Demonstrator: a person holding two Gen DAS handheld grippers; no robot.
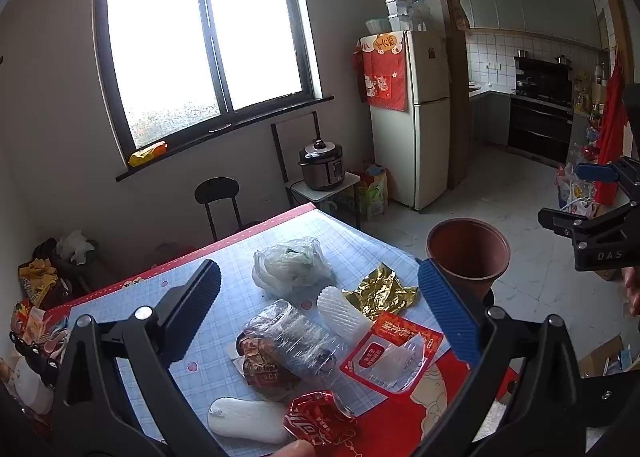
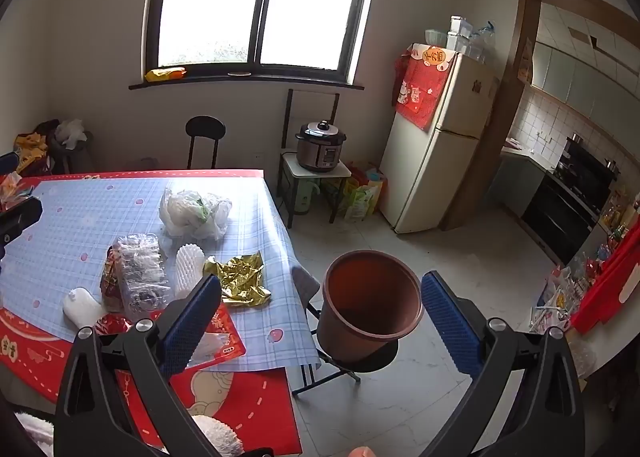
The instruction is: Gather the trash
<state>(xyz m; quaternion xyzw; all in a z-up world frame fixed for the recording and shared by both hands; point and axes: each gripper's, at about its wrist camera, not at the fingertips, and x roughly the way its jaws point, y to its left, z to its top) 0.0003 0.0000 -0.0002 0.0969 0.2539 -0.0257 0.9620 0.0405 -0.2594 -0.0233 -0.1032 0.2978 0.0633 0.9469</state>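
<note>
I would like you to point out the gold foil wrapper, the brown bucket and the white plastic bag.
gold foil wrapper (image 2: 238,279): right wrist view, middle of the crumpled foil.
brown bucket (image 2: 370,331): right wrist view, front outer wall.
white plastic bag (image 1: 290,267): left wrist view, middle of the bag.

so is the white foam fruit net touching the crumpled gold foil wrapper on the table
Cannot tell. In the right wrist view the white foam fruit net and crumpled gold foil wrapper sit edge to edge, with neither contact nor a gap showing plainly.
</note>
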